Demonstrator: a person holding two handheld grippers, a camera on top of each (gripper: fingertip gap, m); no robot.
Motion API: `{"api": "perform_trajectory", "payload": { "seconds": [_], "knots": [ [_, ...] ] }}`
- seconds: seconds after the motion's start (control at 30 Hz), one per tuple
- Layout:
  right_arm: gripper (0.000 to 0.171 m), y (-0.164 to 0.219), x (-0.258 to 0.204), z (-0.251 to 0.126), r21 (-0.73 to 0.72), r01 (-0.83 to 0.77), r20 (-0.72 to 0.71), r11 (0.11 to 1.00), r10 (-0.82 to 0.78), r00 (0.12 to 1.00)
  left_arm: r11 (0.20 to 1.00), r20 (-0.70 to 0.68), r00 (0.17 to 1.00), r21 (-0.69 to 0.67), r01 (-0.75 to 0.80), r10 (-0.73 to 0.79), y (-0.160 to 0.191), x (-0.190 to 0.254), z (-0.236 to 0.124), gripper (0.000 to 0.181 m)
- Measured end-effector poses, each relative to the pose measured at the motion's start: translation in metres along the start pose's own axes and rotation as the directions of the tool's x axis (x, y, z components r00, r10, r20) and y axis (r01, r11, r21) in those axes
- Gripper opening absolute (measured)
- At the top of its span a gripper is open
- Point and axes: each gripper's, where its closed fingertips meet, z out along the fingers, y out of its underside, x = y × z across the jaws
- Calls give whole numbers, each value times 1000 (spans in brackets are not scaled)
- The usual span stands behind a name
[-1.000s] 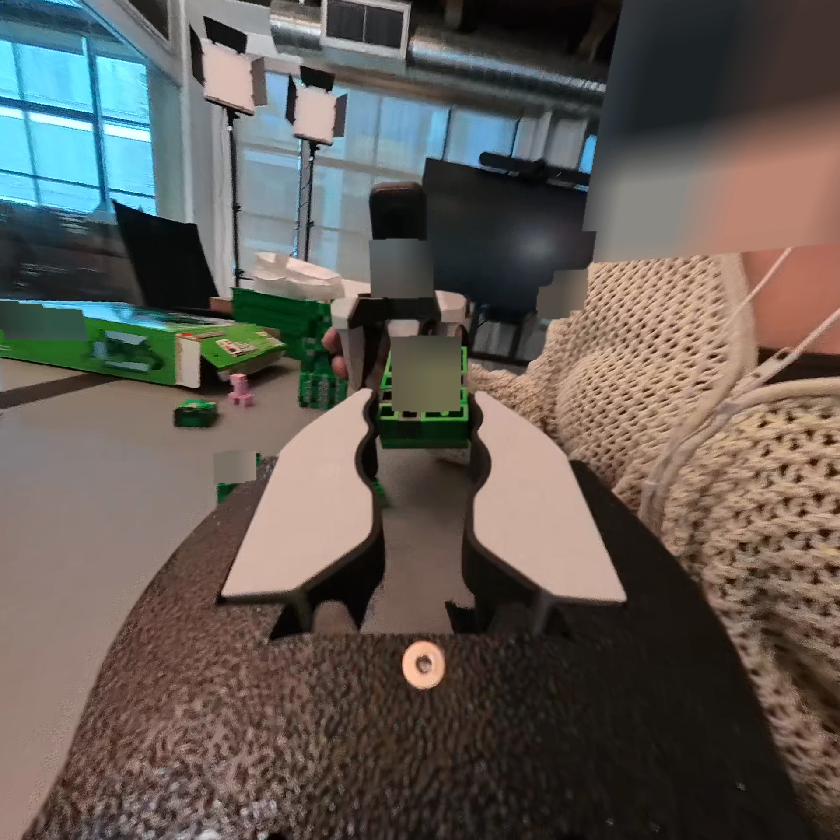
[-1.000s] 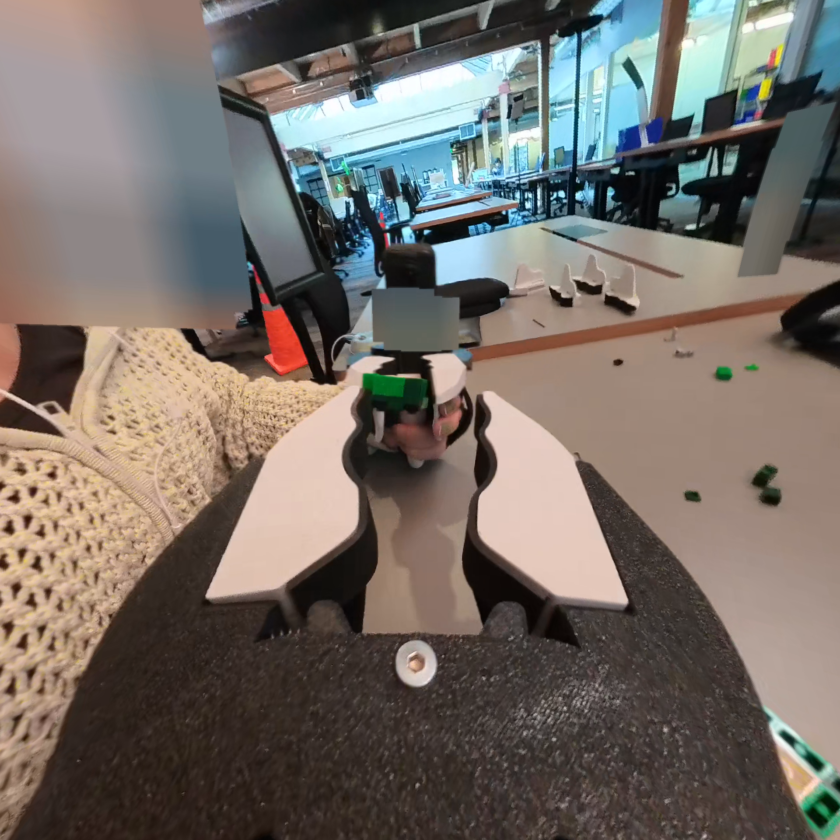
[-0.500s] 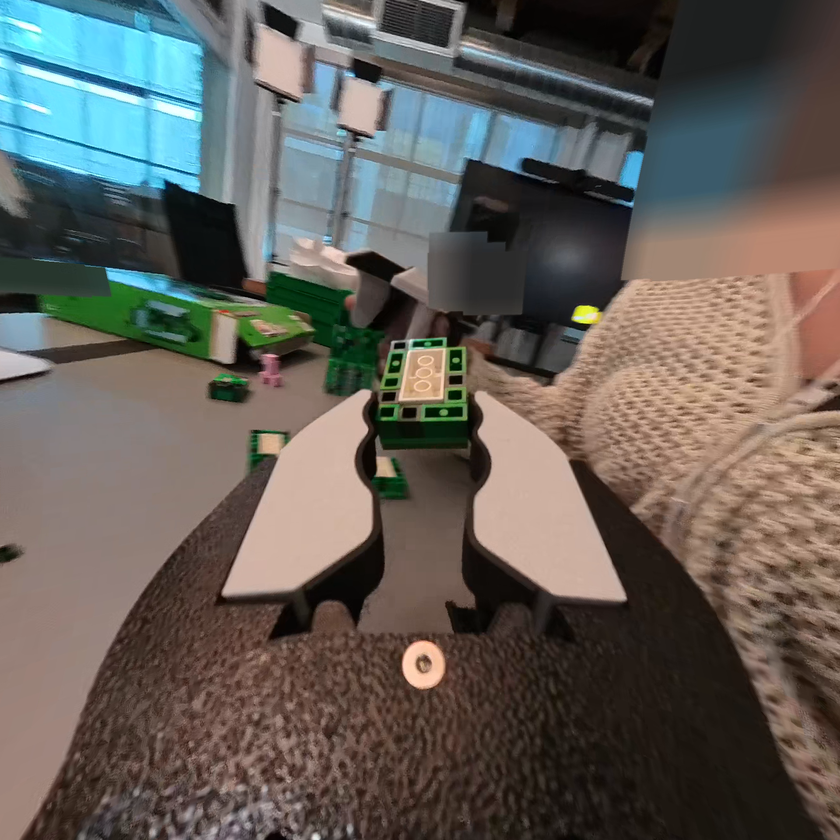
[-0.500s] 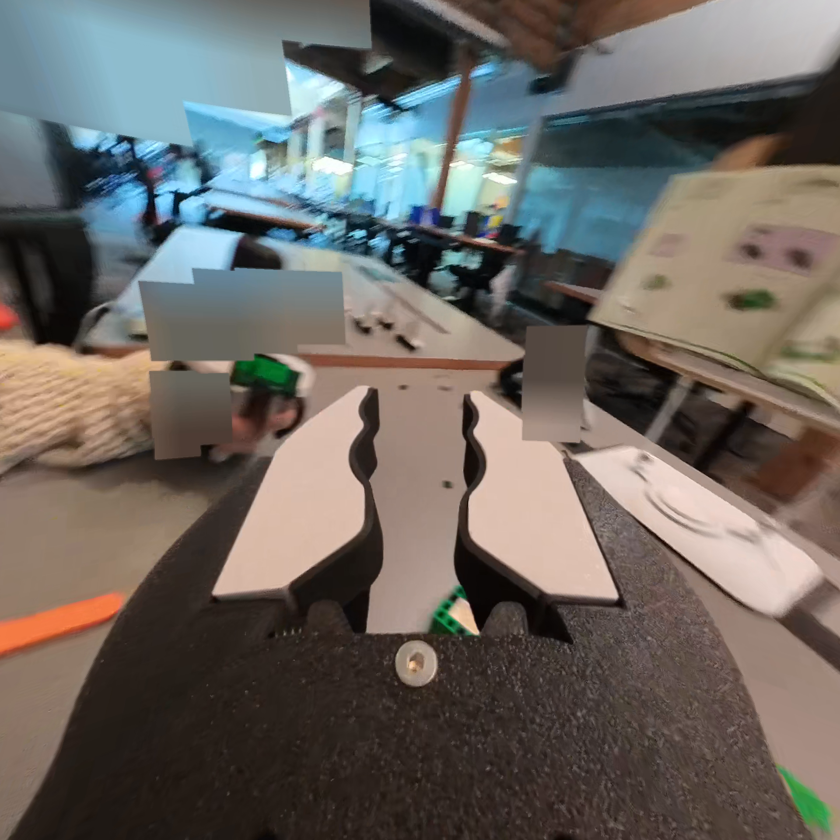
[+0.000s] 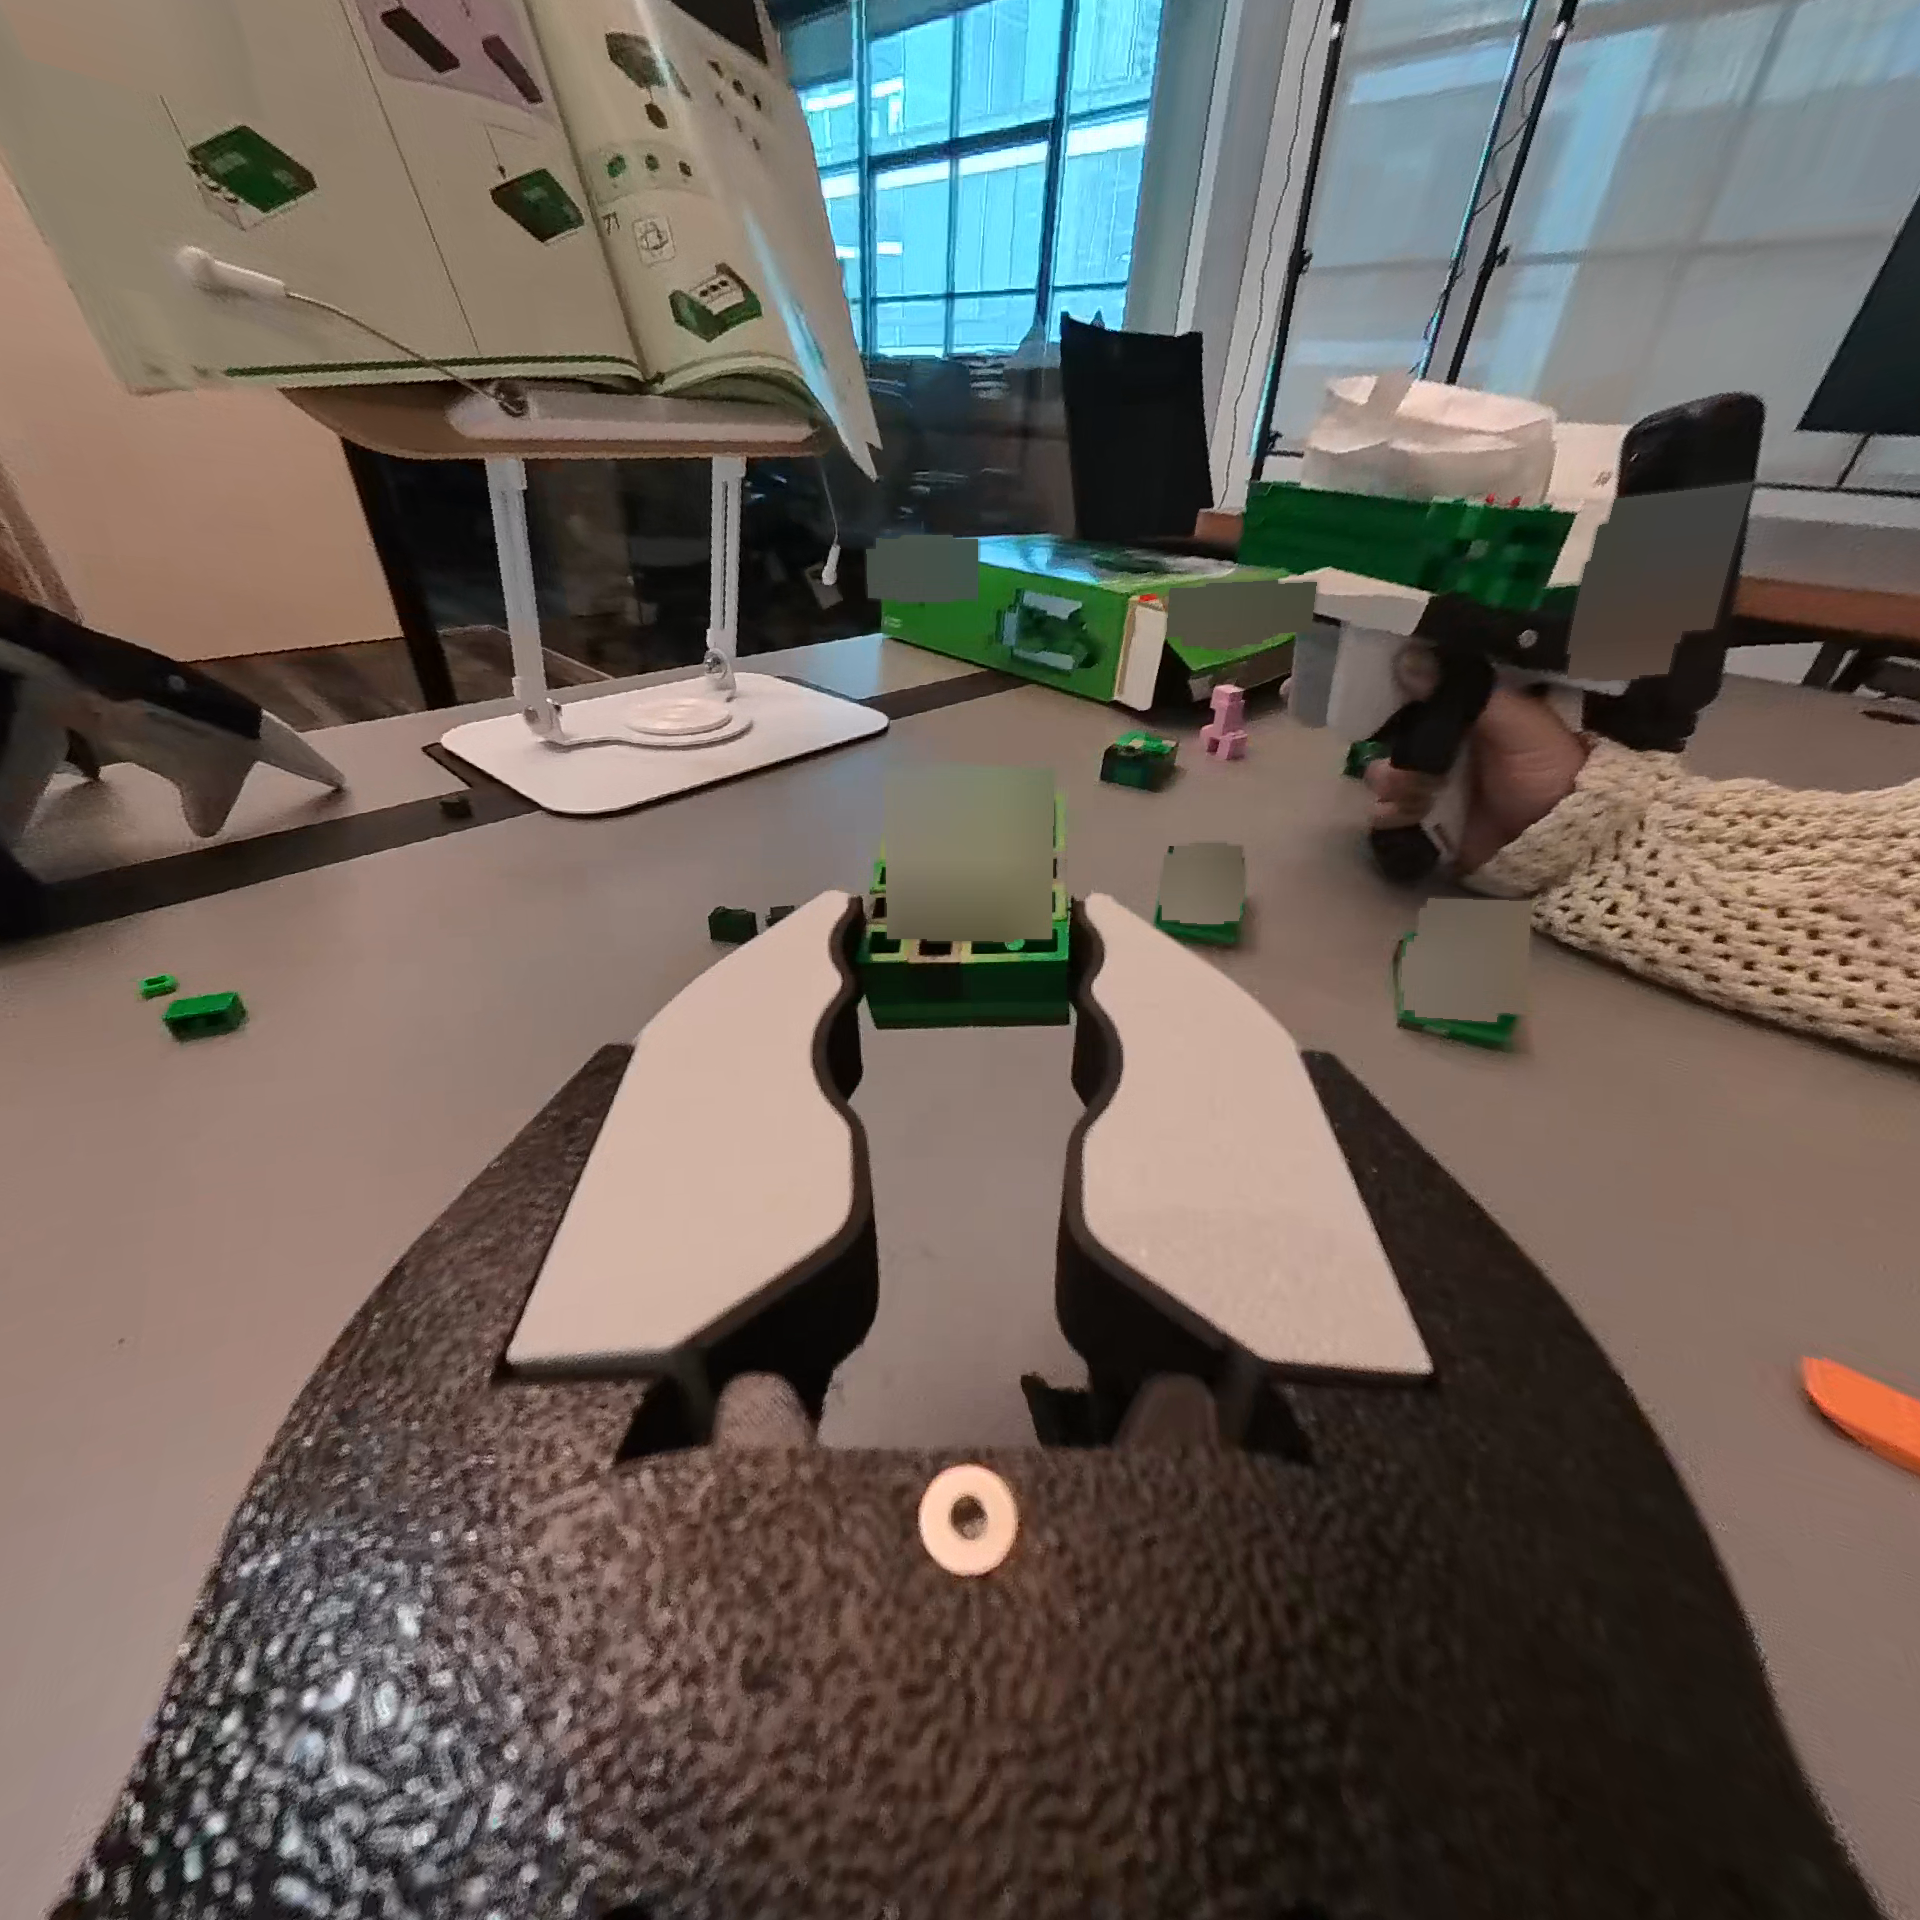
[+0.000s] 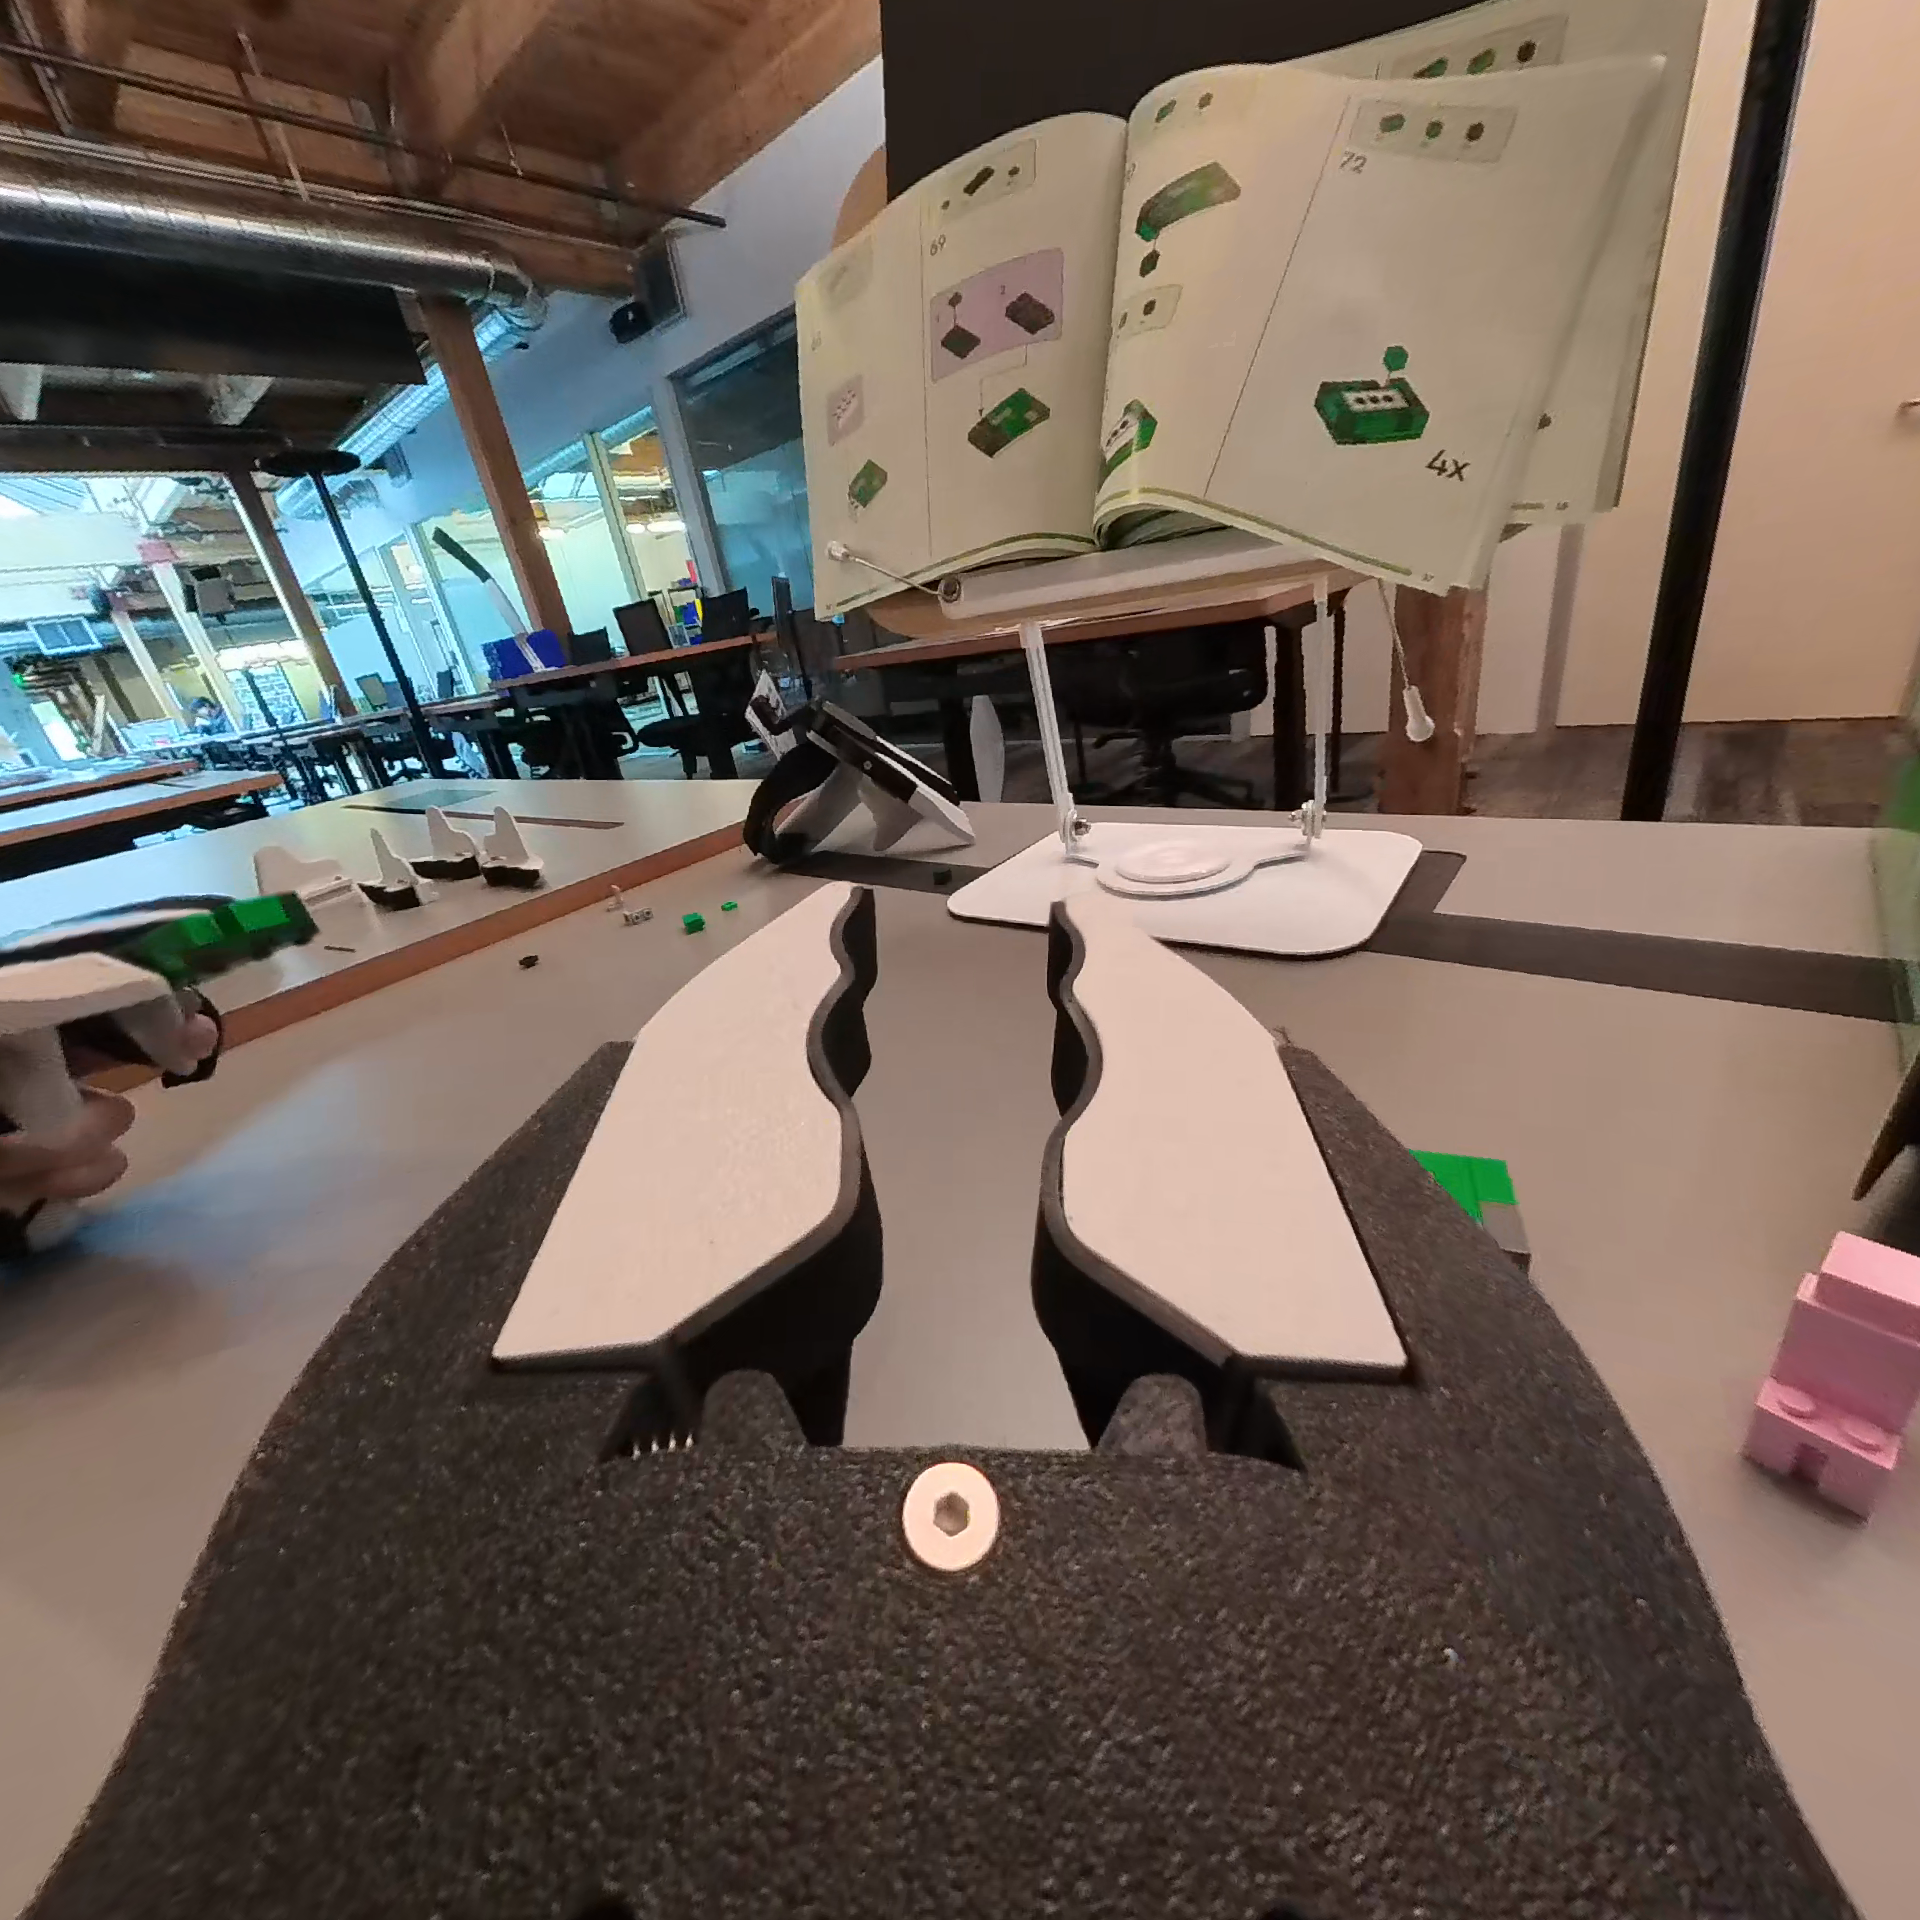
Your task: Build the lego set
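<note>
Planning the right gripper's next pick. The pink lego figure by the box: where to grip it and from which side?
Take the pink figure across its blocky upper body, on the flat side faces, coming down from above. It stands upright on the table, and its stepped feet look too narrow for a steady hold. The right gripper is open and empty beside it.

A grey table (image 5: 312,1091) carries scattered green bricks (image 5: 205,1014), a white stand base (image 5: 665,740), perhaps a pink figure (image 6: 1844,1387).

Open-plan workshop with grey tabletop (image 5: 312,1039).
Tall windows (image 5: 977,177) and light stands (image 5: 1309,208) behind; timber ceiling (image 6: 416,94), steel duct (image 6: 239,239), desk rows (image 6: 582,686).
</note>
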Motion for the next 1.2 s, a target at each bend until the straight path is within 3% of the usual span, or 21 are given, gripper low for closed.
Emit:
{"api": "perform_trajectory", "payload": {
  "seconds": [0.53,0.73,0.83,1.03,1.2],
  "knots": [
    [28,-1,2,-1,20,-78,25,997,78,997,990,-70,993,-93,-105,99,14,15,6,37],
    [28,5,-10,6,-35,-29,76,999,32,997,971,-68,983,-155,-180,171,23,21,12,37],
    [27,19,-39,20,-167,56,166,984,-28,986,977,-88,983,-130,-170,160,20,25,12,37],
    [27,55,-87,85,-469,373,406,800,-180,896,968,-52,977,-134,-214,209,20,21,14,37],
    [22,107,-85,125,-629,509,543,587,-136,828,980,-9,986,-111,-165,165,16,13,12,37]
  ]
}}
